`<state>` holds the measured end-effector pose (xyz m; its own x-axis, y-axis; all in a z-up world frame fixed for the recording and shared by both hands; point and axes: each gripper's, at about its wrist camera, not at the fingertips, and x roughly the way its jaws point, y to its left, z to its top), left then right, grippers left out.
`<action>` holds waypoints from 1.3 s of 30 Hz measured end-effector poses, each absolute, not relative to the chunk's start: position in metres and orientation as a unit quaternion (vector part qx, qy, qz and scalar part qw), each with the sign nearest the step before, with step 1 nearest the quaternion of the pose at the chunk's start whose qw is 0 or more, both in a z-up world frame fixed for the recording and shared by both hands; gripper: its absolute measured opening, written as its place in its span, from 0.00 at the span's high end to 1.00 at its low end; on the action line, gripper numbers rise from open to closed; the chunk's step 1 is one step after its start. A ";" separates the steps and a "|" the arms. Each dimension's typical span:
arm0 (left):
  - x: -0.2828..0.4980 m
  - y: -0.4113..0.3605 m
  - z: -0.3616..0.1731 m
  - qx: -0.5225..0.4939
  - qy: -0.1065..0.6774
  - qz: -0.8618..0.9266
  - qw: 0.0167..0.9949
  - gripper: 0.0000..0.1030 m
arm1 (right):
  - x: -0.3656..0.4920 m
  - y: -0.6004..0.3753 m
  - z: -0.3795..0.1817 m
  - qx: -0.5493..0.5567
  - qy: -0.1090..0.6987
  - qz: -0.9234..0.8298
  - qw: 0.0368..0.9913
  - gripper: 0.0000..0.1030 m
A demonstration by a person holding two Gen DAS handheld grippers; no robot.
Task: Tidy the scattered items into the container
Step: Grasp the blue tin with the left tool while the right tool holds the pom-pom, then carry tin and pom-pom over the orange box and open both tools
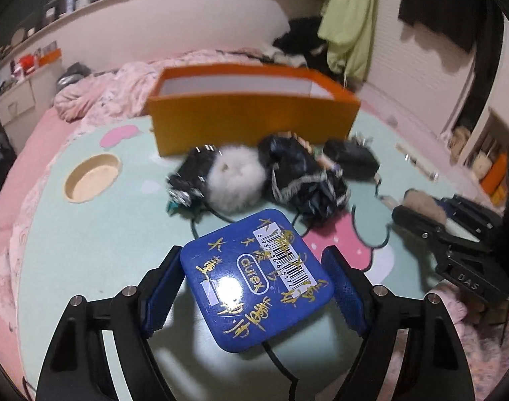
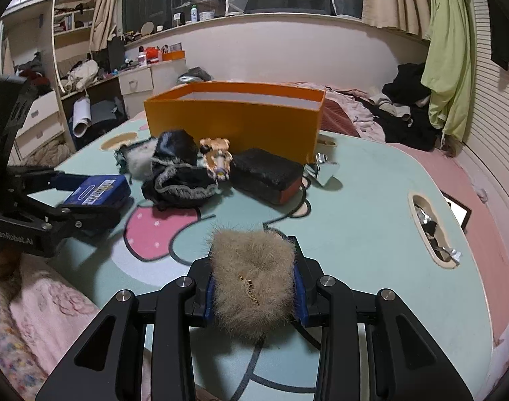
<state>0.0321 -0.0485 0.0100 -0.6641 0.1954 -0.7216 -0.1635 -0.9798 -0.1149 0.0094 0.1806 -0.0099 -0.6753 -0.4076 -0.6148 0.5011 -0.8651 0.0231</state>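
A: Left wrist view first. The left gripper (image 1: 254, 287) has the flat, square blue tin with rounded corners, gold scribbles and a barcode sticker (image 1: 254, 280) between its blue pads. The left pad sits against one corner; on the right I see a sliver of gap, so I'd call the jaws open around it, not clamped.

B: How will it handle?

A: My guess is stiff, light and glossy, so slippery. It sits diagonally, corners toward the pads. Better to square up and press on two flat, opposite edges than pinch corners.

B: And beyond it?

A: On the pale green cartoon mat (image 1: 97, 234) lie a white fluffy pom-pom (image 1: 236, 177), then a crumpled black fabric piece with grey trim (image 1: 304, 180), then a black furry block (image 1: 349, 155), all just in front of the open orange cardboard box (image 1: 254, 113), the container.

B: Right wrist view?

A: The blue tin (image 2: 97, 190) shows at the far left, low over the mat. The orange box (image 2: 234, 117) stands at the back, its inside hidden from here. In the foreground the right gripper (image 2: 252, 290) is closed on a beige furry pouch with a small gold chain (image 2: 252, 280).

B: Handling there?

A: Soft, light and squashy, I'd judge. The fur compresses, so hold it mid-body, as it is now.
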 end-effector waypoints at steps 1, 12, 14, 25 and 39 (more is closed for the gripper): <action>0.033 -0.049 0.016 -0.391 -0.024 0.915 0.099 0.20 | 0.008 0.182 -0.006 0.315 0.069 -0.913 0.251 0.65; -0.047 -0.060 0.078 -0.355 -0.044 0.931 0.077 0.20 | -0.057 0.156 0.058 0.296 0.052 -0.916 0.265 0.65; -0.073 -0.057 0.084 -0.347 -0.029 0.935 0.062 0.20 | -0.085 0.145 0.067 0.310 0.044 -0.913 0.262 0.65; -0.142 -0.055 0.070 -0.341 -0.030 0.939 0.016 0.19 | -0.182 0.104 0.047 0.385 0.041 -0.901 0.197 0.55; -0.027 -0.057 0.069 -0.341 -0.014 0.939 0.045 0.05 | -0.080 0.142 0.068 0.299 0.039 -0.928 0.218 0.30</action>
